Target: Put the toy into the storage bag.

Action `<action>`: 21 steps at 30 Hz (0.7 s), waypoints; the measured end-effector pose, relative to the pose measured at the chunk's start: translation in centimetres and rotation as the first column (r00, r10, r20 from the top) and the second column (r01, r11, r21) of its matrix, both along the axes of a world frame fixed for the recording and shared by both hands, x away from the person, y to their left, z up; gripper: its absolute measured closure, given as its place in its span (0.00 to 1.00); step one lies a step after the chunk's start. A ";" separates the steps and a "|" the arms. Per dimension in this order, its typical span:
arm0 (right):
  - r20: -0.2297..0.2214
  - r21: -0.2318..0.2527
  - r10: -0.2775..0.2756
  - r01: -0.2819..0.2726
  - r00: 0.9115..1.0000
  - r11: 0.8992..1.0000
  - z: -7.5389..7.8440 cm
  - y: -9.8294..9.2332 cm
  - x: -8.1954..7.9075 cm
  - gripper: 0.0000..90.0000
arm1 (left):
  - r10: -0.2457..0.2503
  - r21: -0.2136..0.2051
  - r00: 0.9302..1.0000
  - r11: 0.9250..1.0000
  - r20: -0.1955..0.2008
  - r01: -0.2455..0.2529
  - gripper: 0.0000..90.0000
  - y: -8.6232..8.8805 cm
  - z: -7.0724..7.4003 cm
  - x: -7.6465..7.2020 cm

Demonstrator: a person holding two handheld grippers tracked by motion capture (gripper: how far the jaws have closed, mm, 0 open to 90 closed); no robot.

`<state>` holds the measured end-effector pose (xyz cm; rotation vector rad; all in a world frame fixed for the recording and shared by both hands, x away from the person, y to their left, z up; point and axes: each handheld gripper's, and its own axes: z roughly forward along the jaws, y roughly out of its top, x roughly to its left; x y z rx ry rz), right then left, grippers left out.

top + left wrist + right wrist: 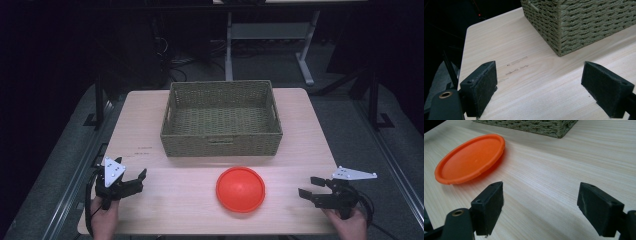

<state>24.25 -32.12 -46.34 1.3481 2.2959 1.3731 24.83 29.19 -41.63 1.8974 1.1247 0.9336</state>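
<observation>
We hold both grippers low at the near edge of the surface [150,125], jaws spread wide and gripping nothing, ready to reach in. The orange plate [240,189] lies upside down between them: at three o'clock from our left gripper [134,181], nine o'clock from our right gripper [309,188]. The wicker basket [221,141] waits at the plate's twelve o'clock, likely its destination.

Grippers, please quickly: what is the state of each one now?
Left gripper: open, holding nothing.
Right gripper: open, holding nothing; the orange disc lies apart from it.
</observation>
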 end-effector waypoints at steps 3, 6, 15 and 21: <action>0.003 0.004 0.006 -0.006 1.000 1.000 0.0 0.0 0.1 0.22 | 0.000 0.000 1.000 1.000 -0.003 0.000 0.14 0.0 0.0 0.1; 0.002 0.006 0.011 -0.011 1.000 1.000 0.1 0.1 0.0 0.21 | -0.004 -0.007 1.000 1.000 -0.001 0.004 0.14 0.0 0.0 -0.1; -0.001 0.002 0.047 -0.047 0.999 0.999 0.6 1.3 0.0 0.20 | -0.004 -0.003 1.000 1.000 0.001 0.004 0.14 0.0 0.1 0.0; -0.004 -0.015 0.088 -0.088 0.996 0.996 0.7 2.3 0.1 0.20 | -0.005 0.000 1.000 1.000 0.001 0.005 0.14 0.2 0.0 -0.1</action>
